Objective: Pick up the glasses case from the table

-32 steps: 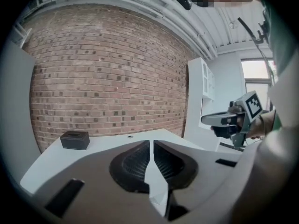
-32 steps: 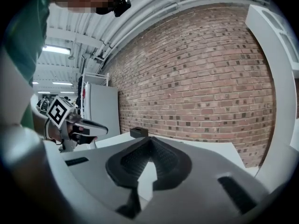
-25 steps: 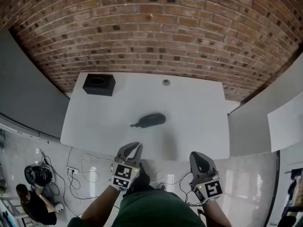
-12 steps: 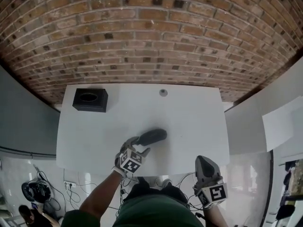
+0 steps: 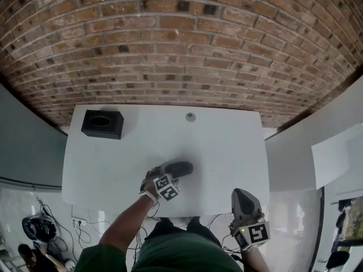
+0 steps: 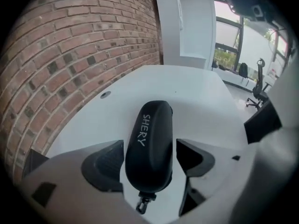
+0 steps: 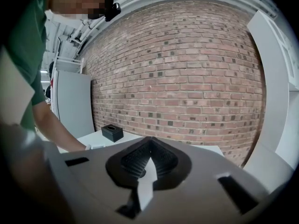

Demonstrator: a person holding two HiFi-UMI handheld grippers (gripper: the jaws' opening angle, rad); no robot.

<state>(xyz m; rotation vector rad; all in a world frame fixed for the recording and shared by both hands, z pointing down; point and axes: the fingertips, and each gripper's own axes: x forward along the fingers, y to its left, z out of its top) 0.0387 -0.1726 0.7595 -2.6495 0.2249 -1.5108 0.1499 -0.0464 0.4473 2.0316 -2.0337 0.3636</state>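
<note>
The left hand-held gripper point(image 6: 149, 163) is opening its jaws around the not-yet-gripped glasses case point(image 6: 150, 134), whose rounded shell could squirt away under an off-centre squeeze.

You are looking at a glasses case point(image 6: 149, 143) showing a smooth, matt black shell, with a small metal clip point(image 6: 145, 203) hanging off its end. The table point(image 6: 196, 97) is gleaming smooth white; the brick wall point(image 6: 70, 55) is looking rough, matt.

The head view looks steeply down on the table point(image 5: 227, 152) from its near edge. The left gripper view sits close above the glasses case point(image 6: 149, 146); the right gripper view, farther back, faces nearly level, sharing the black box point(image 7: 112, 132).
</note>
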